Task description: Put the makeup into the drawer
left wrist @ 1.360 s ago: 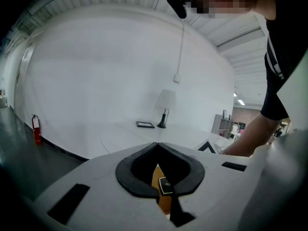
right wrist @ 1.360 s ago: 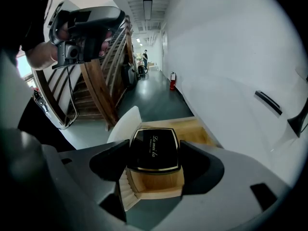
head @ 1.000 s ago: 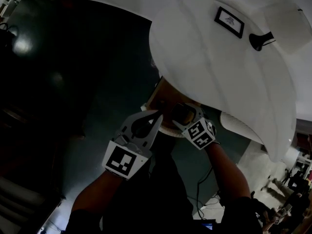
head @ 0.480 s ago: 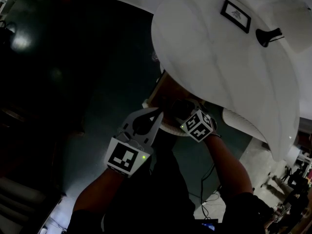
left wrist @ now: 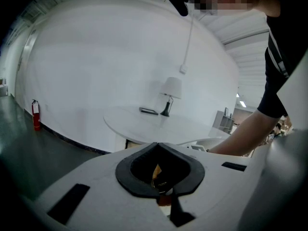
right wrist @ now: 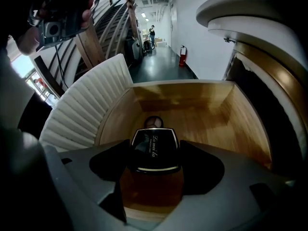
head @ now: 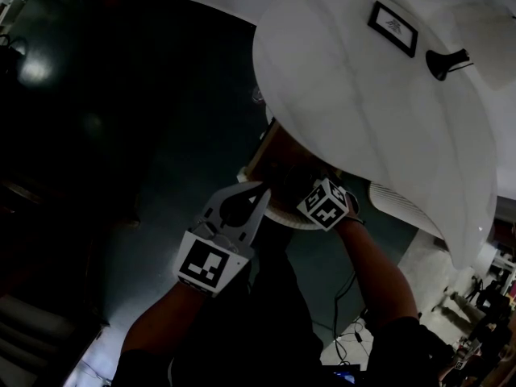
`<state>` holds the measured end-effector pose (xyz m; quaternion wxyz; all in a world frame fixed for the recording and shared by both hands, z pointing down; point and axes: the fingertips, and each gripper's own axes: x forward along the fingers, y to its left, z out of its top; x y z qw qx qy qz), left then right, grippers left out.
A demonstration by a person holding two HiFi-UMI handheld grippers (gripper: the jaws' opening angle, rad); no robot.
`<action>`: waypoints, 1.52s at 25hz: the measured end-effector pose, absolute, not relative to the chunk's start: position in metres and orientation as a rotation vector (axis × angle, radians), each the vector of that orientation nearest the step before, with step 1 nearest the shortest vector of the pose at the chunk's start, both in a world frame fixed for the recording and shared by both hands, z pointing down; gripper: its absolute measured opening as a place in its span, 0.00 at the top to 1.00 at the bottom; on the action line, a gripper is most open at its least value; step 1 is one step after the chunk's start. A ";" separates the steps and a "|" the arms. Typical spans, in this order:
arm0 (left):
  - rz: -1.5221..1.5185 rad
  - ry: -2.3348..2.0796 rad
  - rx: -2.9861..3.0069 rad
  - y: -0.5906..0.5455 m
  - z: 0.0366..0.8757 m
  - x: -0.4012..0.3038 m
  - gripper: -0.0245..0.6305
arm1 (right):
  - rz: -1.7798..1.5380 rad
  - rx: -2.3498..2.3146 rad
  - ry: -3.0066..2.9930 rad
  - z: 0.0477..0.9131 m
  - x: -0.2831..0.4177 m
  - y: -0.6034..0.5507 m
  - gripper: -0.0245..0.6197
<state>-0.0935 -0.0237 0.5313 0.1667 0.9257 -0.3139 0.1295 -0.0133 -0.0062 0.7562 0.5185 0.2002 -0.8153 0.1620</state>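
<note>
The right hand-held gripper (right wrist: 155, 154) holds a black compact (right wrist: 154, 142) with a gold edge. Its jaws are closed on the two side edges of the case. The compact hangs over the open wooden drawer (right wrist: 240, 114), above the near part of the floor and not yet resting on it. At twelve o'clock from the compact, further in, a small round piece (right wrist: 154, 121) lies on the drawer floor; I can't tell what it is.

The left hand-held gripper (left wrist: 157, 144) has its jaw tips pressed together with nothing between them. In the head view it is at about eight o'clock from the right one, just beside it. The drawer sits under the edge of the white table (head: 379, 95), at twelve o'clock from both.

The compact looks light and stiff, and its glossy shell is probably slippery against the pads. It most likely has a hinged lid and brittle contents. The grip across the sides suits it, since that keeps the lid from being pried open. It should be lowered to the wood before letting go, clear of the round piece.
</note>
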 end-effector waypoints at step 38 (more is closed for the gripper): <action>0.380 -0.927 2.609 -0.031 0.544 -0.117 0.95 | 0.294 0.236 -1.730 0.810 -0.023 -0.008 0.52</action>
